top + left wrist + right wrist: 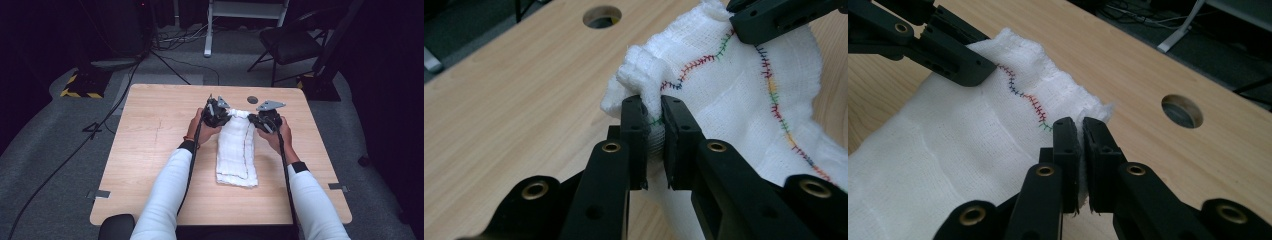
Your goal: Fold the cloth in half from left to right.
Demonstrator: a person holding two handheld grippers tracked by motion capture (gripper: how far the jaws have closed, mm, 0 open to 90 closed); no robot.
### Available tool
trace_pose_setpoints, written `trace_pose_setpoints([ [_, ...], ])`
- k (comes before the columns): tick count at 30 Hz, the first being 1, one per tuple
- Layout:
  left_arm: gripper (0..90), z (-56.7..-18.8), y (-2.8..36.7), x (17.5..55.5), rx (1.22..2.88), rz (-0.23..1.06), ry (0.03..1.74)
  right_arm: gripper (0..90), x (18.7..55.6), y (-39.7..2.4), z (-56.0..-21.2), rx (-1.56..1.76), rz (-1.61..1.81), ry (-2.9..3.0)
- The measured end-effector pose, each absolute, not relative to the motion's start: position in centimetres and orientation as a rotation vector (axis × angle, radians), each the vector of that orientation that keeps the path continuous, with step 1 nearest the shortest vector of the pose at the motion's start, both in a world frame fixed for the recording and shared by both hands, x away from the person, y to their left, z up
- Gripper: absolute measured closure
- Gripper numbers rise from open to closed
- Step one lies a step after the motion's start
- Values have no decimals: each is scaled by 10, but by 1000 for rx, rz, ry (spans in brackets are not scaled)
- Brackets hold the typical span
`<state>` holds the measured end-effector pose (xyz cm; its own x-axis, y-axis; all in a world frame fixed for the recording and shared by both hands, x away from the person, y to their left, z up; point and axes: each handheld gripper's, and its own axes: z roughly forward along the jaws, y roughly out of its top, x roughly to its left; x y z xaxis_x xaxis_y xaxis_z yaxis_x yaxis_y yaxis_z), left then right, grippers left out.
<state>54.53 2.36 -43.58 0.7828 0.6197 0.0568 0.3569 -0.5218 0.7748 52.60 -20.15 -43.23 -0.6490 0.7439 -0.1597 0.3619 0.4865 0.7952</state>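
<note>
Dark floor with cables is surrounding the wooden table [150, 150], where a folded white cloth [236, 150] is lying between the two grippers. The left gripper [654, 125] is pinching one far corner of it, jaws nearly closed. The right gripper [1080, 137] is clamping the other corner, just beside a round hole [1182, 111].

Light wood table [150, 150] with a round hole [252, 99] near the far edge; folded white cloth [235, 155] lying lengthwise mid-table.

High view down over the table [150, 150]; both tongs' cameras close, sharing the cloth [236, 150].
</note>
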Motion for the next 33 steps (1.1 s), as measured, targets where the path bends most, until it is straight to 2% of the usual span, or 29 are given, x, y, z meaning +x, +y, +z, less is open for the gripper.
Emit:
trace_pose_setpoints([
  [4, 809, -418, 27, 542, 2160, 448, 690, 856, 523, -201, -417, 881, 1054, 2212],
  [13, 799, -405, 35, 532, 2163, 456, 613, 857, 514, -200, -402, 838, 1090, 2194],
  [33, 781, -438, 58, 475, 2183, 358, 414, 857, 458, -207, -424, 645, 1172, 2353],
])
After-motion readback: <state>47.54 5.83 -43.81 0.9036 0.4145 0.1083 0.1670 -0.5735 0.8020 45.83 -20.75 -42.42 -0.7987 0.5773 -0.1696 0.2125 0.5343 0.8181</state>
